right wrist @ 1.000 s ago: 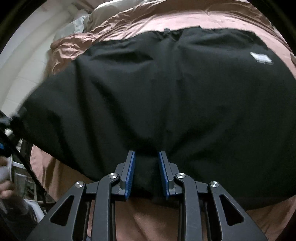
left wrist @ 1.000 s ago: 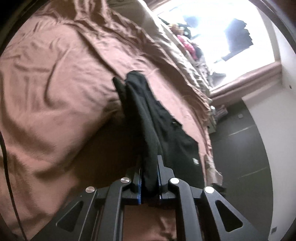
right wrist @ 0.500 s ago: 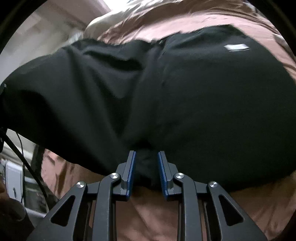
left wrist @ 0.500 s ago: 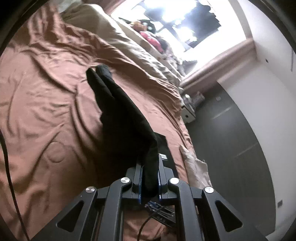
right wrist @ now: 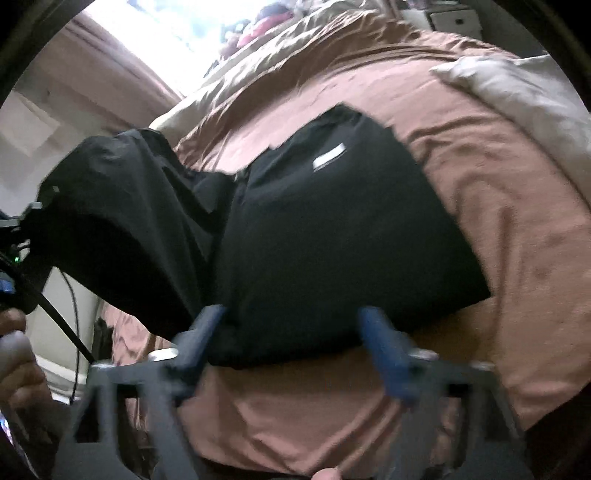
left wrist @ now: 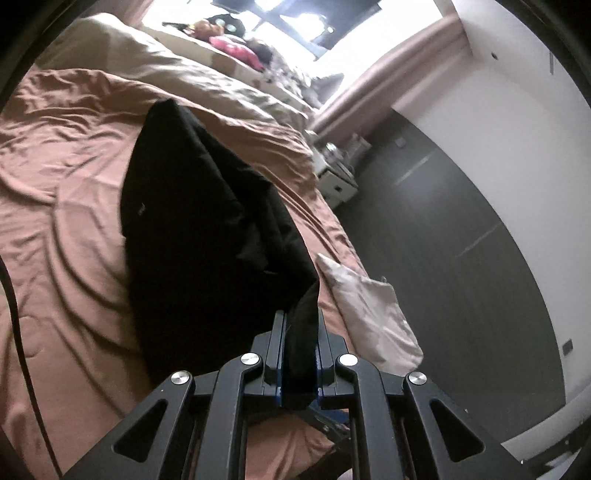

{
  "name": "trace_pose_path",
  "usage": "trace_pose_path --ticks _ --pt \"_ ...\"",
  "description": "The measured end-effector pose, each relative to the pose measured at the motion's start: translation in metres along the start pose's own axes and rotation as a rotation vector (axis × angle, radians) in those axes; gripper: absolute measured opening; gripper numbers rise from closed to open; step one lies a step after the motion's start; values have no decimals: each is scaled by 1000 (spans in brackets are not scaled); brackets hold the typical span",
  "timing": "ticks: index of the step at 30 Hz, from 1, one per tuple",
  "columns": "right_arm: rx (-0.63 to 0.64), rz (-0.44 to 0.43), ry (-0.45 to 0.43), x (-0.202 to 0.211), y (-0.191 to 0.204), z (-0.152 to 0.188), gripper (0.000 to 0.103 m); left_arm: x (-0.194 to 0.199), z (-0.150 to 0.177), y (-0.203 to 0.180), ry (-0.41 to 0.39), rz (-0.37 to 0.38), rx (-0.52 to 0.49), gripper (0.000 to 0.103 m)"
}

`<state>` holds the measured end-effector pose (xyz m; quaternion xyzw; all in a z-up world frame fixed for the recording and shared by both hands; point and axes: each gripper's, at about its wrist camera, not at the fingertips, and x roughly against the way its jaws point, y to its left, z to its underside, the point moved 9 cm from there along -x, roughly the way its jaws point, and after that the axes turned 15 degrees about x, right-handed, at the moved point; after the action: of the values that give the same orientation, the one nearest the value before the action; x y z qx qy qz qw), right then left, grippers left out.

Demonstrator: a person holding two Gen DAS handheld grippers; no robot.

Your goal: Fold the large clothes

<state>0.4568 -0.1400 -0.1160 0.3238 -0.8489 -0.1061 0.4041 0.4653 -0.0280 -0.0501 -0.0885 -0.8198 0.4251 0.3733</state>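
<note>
A large black garment [left wrist: 199, 236] lies partly folded on a brown bedspread [left wrist: 66, 177]. My left gripper [left wrist: 299, 354] is shut on a bunched edge of it and holds that end up off the bed. In the right wrist view the garment [right wrist: 332, 229] lies mostly flat, with a white label [right wrist: 328, 158] showing, and its left part rises toward the left gripper. My right gripper [right wrist: 295, 325] is open, its blue-padded fingers [right wrist: 376, 332] spread wide at the garment's near edge, holding nothing.
A beige pillow [left wrist: 369, 314] lies at the bed's right edge, also seen in the right wrist view [right wrist: 517, 96]. A tan duvet [left wrist: 192, 77] is heaped at the far end. Dark floor [left wrist: 461, 258], a white bedside unit [left wrist: 338, 182] and a bright window [left wrist: 295, 22] lie beyond.
My right gripper has opened and let go of the garment's near edge. My left gripper has carried its held end over toward the right side of the bed, folding the garment.
</note>
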Motion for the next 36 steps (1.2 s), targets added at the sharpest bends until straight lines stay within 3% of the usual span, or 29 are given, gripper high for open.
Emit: trace_pose_path --ticks 8,9,11,15,17,19,25,29,33,36 --pt "-89 82 -20 44 -43 24 84 -80 32 -23 143 27 -7 13" --pt "-100 90 -22 48 -49 24 84 -91 37 -24 168 21 -2 15" --pt "-125 114 -29 58 -63 31 84 -117 53 -22 239 1 18 28" --pt "-138 139 -45 80 -80 35 84 -136 76 -22 340 50 52 36" --pt "-149 136 -50 82 -83 35 84 -132 78 -18 320 41 47 56" --pt "-160 117 -59 82 -84 33 84 -125 75 -15 285 29 47 66" --pt "-163 40 -138 72 -79 16 84 -92 59 10 201 -43 54 67" --pt "-133 -17 -157 54 -69 0 83 -65 41 47 117 -126 88 67" --pt "-99 -15 -110 22 -66 -10 50 -49 29 86 60 -215 115 67" --pt "-108 2 -68 -3 -76 -13 43 -43 29 121 53 -259 171 67"
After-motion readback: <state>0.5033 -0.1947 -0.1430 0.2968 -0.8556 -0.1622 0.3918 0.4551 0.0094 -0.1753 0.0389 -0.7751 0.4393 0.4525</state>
